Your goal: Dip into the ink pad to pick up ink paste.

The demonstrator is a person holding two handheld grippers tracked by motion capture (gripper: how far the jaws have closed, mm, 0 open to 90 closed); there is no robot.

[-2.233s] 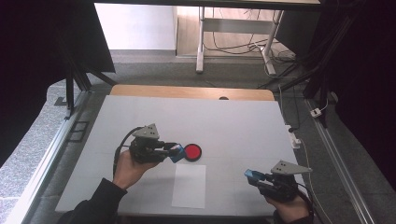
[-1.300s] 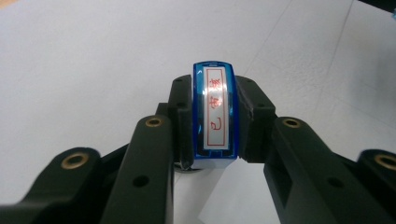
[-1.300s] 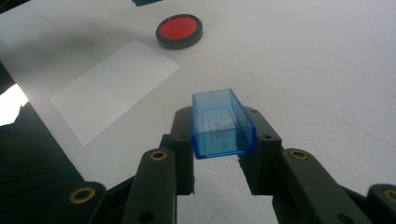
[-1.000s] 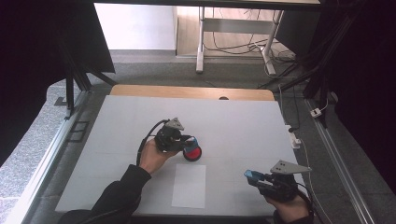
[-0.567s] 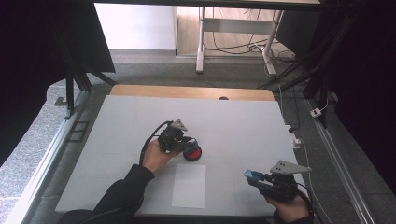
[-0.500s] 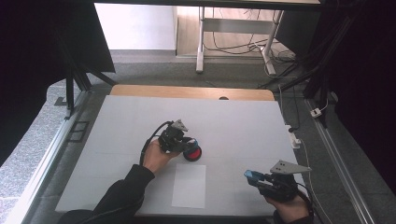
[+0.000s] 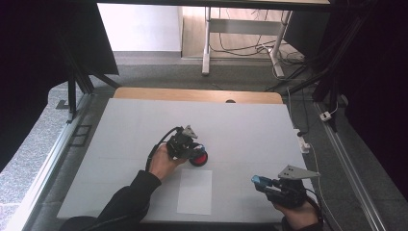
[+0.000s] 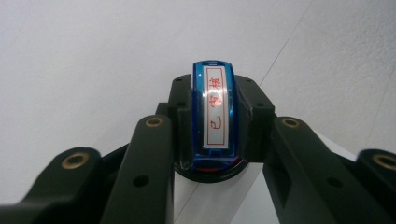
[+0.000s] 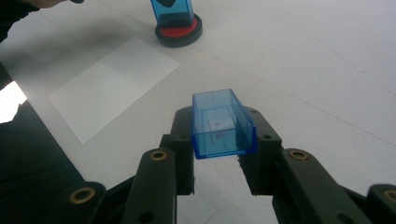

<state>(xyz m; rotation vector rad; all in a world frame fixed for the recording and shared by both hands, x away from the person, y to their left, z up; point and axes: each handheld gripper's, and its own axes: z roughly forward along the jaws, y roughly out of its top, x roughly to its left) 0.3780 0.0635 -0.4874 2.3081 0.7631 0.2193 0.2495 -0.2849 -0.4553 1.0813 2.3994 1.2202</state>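
Note:
My left gripper (image 7: 191,147) points down near the table's middle, shut on a blue stamp (image 8: 215,116) with a white label and red characters. The stamp stands with its lower end on a round red ink pad (image 7: 200,159) in a black case; in the right gripper view the stamp (image 9: 172,11) rests on the ink pad (image 9: 180,33). At the front right, my right gripper (image 7: 260,181) is shut on a clear blue stamp cap (image 9: 222,123), its hollow end facing away and held above the table.
A white paper sheet (image 7: 195,191) lies flat just in front of the ink pad, near the table's front edge. The table (image 7: 250,125) is white with a wooden strip at the back. A cable runs along its right edge.
My left gripper swung from left of the ink pad to above it, tipping downward so the stamp sits on the pad. In the last second it barely shifted. The right gripper stayed put.

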